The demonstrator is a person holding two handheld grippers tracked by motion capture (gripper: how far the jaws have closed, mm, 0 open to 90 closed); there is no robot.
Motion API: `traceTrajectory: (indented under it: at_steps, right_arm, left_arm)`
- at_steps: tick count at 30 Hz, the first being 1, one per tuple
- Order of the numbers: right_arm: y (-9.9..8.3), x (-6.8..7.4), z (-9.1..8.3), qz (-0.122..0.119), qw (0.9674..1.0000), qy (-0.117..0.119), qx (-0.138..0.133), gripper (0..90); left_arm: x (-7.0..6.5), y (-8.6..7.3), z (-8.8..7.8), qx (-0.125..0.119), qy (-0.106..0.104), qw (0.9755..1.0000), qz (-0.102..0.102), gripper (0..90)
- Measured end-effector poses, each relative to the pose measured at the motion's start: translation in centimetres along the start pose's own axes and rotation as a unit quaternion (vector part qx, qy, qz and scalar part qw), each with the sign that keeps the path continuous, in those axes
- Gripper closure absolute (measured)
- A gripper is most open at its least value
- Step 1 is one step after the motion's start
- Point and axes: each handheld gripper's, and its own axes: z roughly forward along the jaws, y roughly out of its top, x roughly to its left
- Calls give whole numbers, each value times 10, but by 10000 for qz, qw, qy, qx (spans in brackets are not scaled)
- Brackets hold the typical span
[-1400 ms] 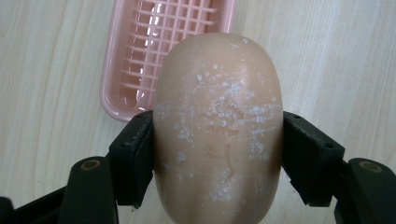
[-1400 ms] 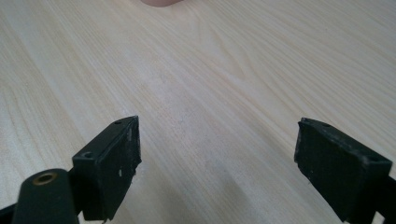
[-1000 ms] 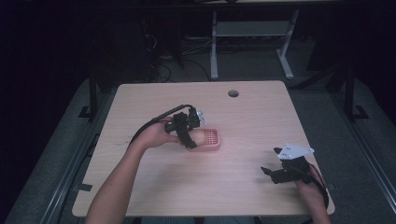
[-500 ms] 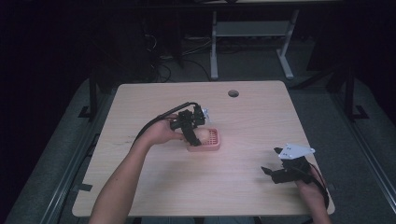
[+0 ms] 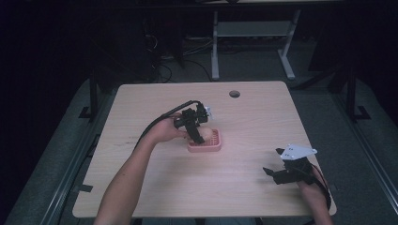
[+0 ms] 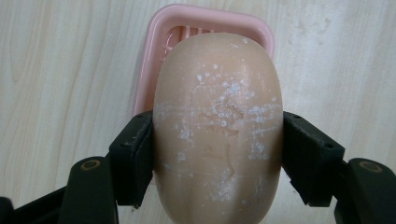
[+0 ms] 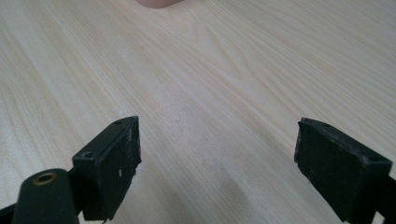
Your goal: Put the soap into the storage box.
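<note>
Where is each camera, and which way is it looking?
High view: above the table, looking forward and down; both forearms and claws show.
Left gripper view: rides the left claw, looking down at the soap over the pink dish.
Right gripper view: rides the open right claw, facing bare table.
Shared: the dish.

No text, label, brand or number can be read; faint marks on the soap clamped between the jaws stay illegible.
</note>
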Motion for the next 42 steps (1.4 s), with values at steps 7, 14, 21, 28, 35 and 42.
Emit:
traceTrajectory:
  at_steps: [7, 14, 21, 28, 35, 42]
  right_arm:
    - [0, 0, 0, 17, 10000, 4, 12, 140]
    - [-1, 0, -1, 17, 10000, -8, -5, 140]
    - [-1, -1, -1, 23, 10000, -9, -15, 140]
    - [-1, -1, -1, 10, 10000, -16, -17, 140]
    - [-1, -1, -2, 4, 10000, -20, -24, 140]
    - [-1, -1, -1, 6, 10000, -7, -21, 140]
  left_arm:
    - [3, 2, 9, -18, 1, 10000, -38, 322]
    - [6, 6, 17, 5, -5, 10000, -51, 322]
    - [6, 9, 23, 27, 9, 10000, -25, 321]
    - [6, 11, 29, 93, -37, 9999, 5, 321]
    - [7, 11, 29, 95, -32, 9999, -6, 321]
    - [8, 10, 31, 131, -54, 9999, -23, 320]
